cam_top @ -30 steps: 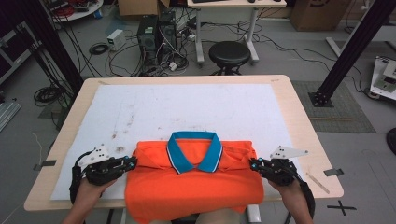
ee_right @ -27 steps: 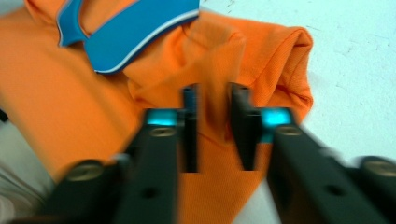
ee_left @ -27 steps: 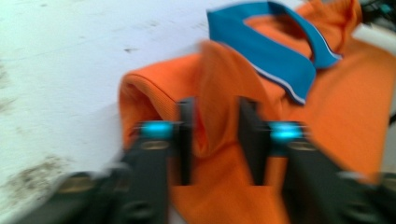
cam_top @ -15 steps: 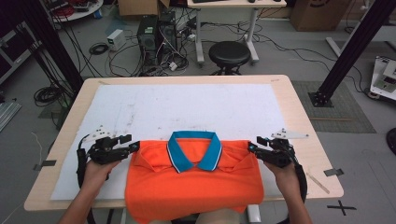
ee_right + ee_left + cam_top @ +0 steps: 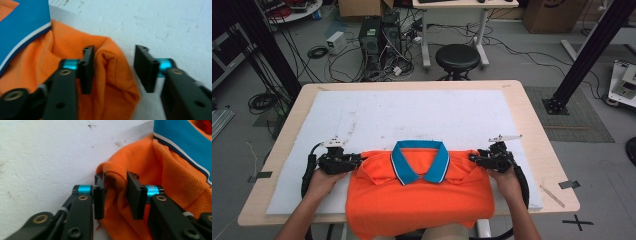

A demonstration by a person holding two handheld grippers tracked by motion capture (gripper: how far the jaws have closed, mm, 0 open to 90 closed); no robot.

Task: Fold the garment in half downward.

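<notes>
Orange polo shirt [image 5: 422,192] — matt piqué-knit cloth — lies on rough white mat [image 5: 412,112].

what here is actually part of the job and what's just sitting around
In the job:
- orange polo shirt
- left tool, jaws astride the shirt's shoulder fold
- right tool, jaws astride the other shoulder fold
- white table cover

Lying about:
- black stool
- computer tower
- cardboard box

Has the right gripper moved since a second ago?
Yes. In the high view the right gripper has gone up the white mat, from the orange shirt's side edge to its shoulder corner; its jaws, just closing, straddle that fold.
</notes>
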